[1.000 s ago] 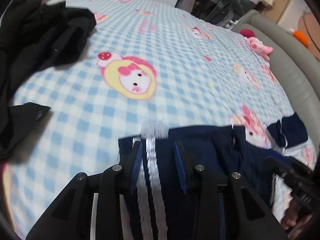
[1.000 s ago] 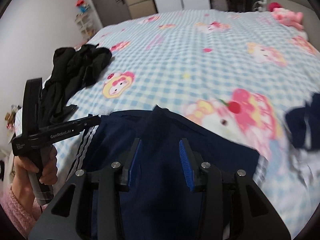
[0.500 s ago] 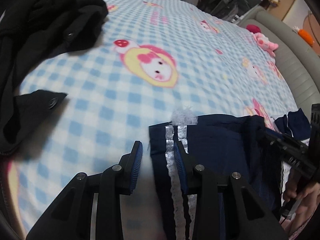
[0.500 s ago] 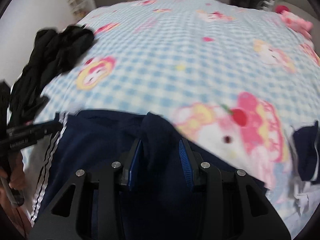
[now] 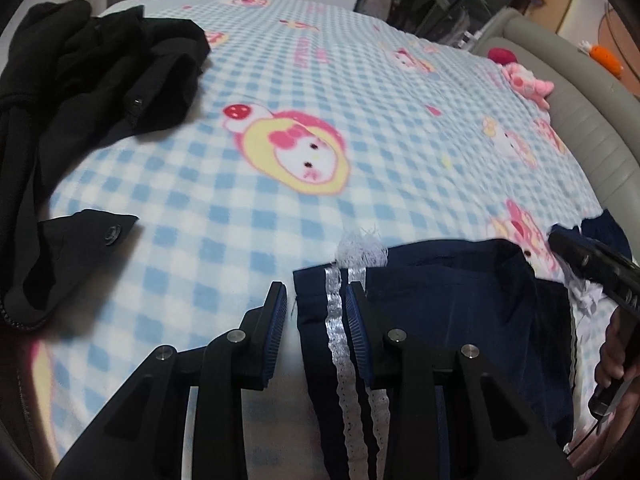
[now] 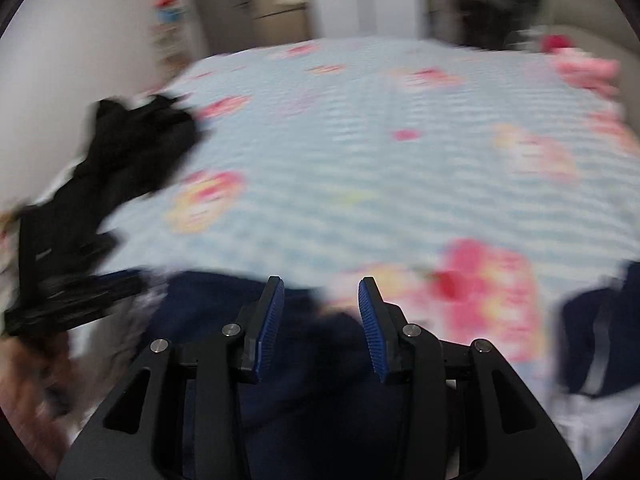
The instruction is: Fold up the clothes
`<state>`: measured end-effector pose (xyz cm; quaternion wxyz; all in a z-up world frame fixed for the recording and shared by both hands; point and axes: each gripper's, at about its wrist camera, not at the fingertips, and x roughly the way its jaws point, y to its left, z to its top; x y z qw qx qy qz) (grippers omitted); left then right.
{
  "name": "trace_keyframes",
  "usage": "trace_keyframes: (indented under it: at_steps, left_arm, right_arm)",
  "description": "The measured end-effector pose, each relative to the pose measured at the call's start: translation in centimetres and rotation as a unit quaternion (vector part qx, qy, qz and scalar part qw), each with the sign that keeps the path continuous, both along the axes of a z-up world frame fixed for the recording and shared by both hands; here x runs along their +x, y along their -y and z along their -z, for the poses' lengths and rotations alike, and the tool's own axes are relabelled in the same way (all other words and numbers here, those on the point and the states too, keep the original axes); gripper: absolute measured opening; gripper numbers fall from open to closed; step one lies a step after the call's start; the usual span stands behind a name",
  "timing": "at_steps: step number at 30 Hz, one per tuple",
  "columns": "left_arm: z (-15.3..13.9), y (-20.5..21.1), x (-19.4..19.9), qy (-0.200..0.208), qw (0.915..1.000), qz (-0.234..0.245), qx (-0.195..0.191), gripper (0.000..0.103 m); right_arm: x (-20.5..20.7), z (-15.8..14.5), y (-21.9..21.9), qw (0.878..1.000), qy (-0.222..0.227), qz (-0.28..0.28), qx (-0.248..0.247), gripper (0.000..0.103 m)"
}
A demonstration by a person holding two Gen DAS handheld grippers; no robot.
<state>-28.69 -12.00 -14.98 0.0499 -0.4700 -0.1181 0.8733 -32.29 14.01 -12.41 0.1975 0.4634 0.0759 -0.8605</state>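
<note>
Two garments lie on the blue-and-white checked fleece blanket (image 5: pixel 248 216) — a navy blue cloth garment with two white lace stripes (image 5: pixel 440 304) at 6 o'clock, and a crumpled black jacket with snap buttons (image 5: pixel 92 92) at 10 o'clock. One pink plush toy (image 5: pixel 528 82) sits at 2 o'clock. The left gripper (image 5: pixel 316 308) hovers low, jaws apart, the navy edge between them. The right gripper (image 6: pixel 321 304) — blurred — is wide apart over the navy cloth.
</note>
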Motion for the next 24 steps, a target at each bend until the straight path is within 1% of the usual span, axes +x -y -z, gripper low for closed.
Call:
trace_keyframes:
  at_steps: [2,4,5,6,7,8,10,12,14,16,18,20,21,22,24]
  left_arm:
    - [0.7,-0.7,-0.2,0.008,0.9999,0.012,-0.007,0.033]
    - [1.1,-1.6,-0.3,0.004,0.9996,0.016,-0.021,0.031]
    - [0.8,-1.8,-0.3,-0.003,0.9996,0.017,-0.023,0.027]
    - [0.6,-1.9,-0.3,-0.01,0.9995,0.017,-0.024,0.013]
    - [0.3,-2.0,-0.2,-0.018,0.9994,0.017,-0.026,0.009]
    - [-0.4,-1.9,-0.1,-0.029,0.9991,0.01,-0.03,0.009]
    - [-1.7,-1.2,0.2,-0.054,0.9977,-0.007,-0.041,0.008]
    - [-2.5,0.0,0.4,-0.065,0.9969,-0.025,-0.036,0.008]
    - [-2.5,1.4,0.3,-0.062,0.9973,-0.035,-0.017,0.008]
    - [-2.3,2.3,0.1,-0.058,0.9969,-0.052,-0.009,0.008]
    - [-1.7,2.5,-0.1,-0.05,0.9971,-0.056,-0.005,0.008]
    - [-0.9,2.4,-0.5,-0.037,0.9979,-0.054,-0.001,0.009]
    - [-0.2,2.3,-0.8,-0.022,0.9984,-0.051,0.005,0.01]
    - [0.4,2.4,-0.9,-0.011,0.9984,-0.056,0.005,0.014]
    - [0.8,2.3,-0.9,-0.008,0.9985,-0.054,0.003,0.017]
  right_arm:
    - [0.3,-0.3,0.9,1.0,-0.001,-0.028,-0.01,0.04]
    - [0.1,0.9,1.2,1.0,0.003,-0.029,0.005,0.04]
    - [-0.1,1.5,1.2,1.0,0.007,-0.027,0.006,0.039]
    - [-0.2,1.5,1.0,1.0,0.008,-0.026,-0.003,0.033]
    - [-0.3,1.3,0.8,1.0,0.005,-0.025,-0.014,0.014]
    - [-0.4,1.0,0.5,0.999,0.003,-0.025,-0.024,0.009]
    - [-0.5,0.1,0.5,0.999,-0.008,-0.027,-0.043,0.006]
    - [-0.5,-0.4,0.5,0.997,-0.007,-0.037,-0.061,0.005]
    - [-0.8,-0.5,0.5,0.996,-0.001,-0.045,-0.08,0.005]
    - [-1.3,0.2,0.5,0.994,0.012,-0.048,-0.098,0.005]
    - [-2.1,0.9,0.3,0.992,0.023,-0.042,-0.118,0.006]
    - [-3.1,1.4,0.1,0.99,0.028,-0.023,-0.137,0.02]
    - [-3.6,1.8,0.1,0.99,0.03,-0.005,-0.139,0.034]
    - [-4.2,2.1,0.0,0.989,0.032,0.012,-0.141,0.041]
    - [-4.1,1.5,-0.7,0.99,0.02,0.02,-0.137,0.041]
